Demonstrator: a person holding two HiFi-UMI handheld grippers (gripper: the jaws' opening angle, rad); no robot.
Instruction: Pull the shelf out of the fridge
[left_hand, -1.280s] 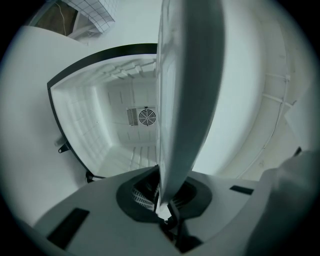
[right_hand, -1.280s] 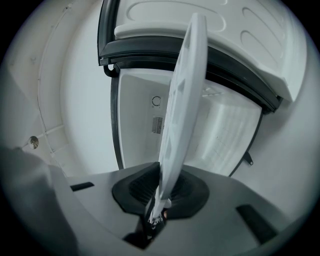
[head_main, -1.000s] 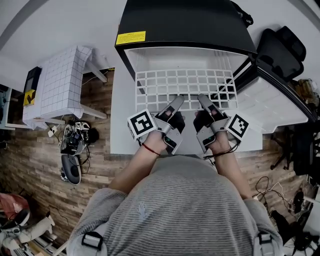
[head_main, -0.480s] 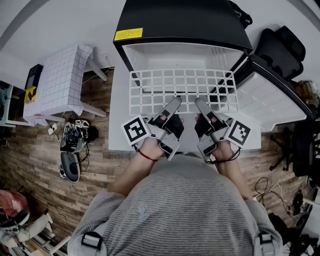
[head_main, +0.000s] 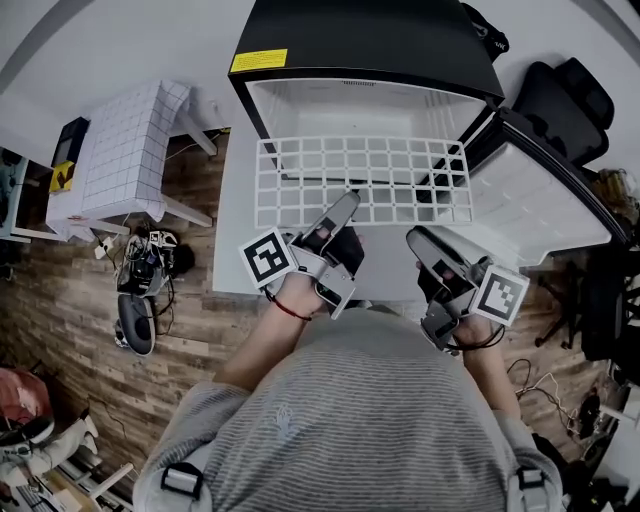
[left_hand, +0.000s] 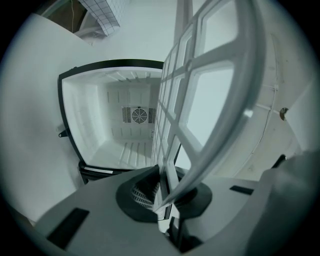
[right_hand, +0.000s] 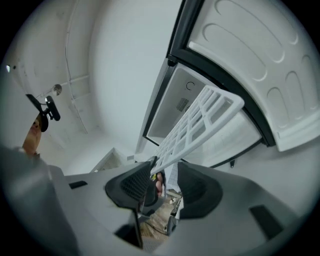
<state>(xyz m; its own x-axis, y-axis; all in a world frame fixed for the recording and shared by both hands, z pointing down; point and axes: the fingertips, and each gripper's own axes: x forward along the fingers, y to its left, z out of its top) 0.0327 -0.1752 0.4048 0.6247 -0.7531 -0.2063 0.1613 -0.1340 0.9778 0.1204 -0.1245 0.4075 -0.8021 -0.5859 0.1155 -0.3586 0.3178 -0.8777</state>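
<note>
**A:** Head view first. Where is the shelf (head_main: 400, 181)?

**B:** Mid-frame, lying flat in front of the open fridge (head_main: 370, 45), with its far edge at the opening. The door (head_main: 545, 195) stands open at the right of the frame.

**A:** And the grippers?

**B:** The left gripper (head_main: 344, 207) pinches the shelf's near edge, just left of centre. The right gripper (head_main: 420, 238) sits lower right, off the shelf and just beside that same edge.

**A:** What about the left gripper view?

**B:** At bottom centre the pads (left_hand: 137, 197) are pressed onto the shelf's rim. From there the shelf rises edge-on up the right half of the frame. The fridge's white inside fills the centre left, with a round fan grille (left_hand: 137, 115) on its back wall.

**A:** And the right gripper view?

**B:** Its jaws are spread wide, and they have just been opening. Nothing sits between the pads. The shelf's corner ends just above the left one and touches neither. From that corner the shelf slants away to the upper right, towards the door's white lining. Through the gap between the pads I see only wooden floor, low in the frame.
</note>
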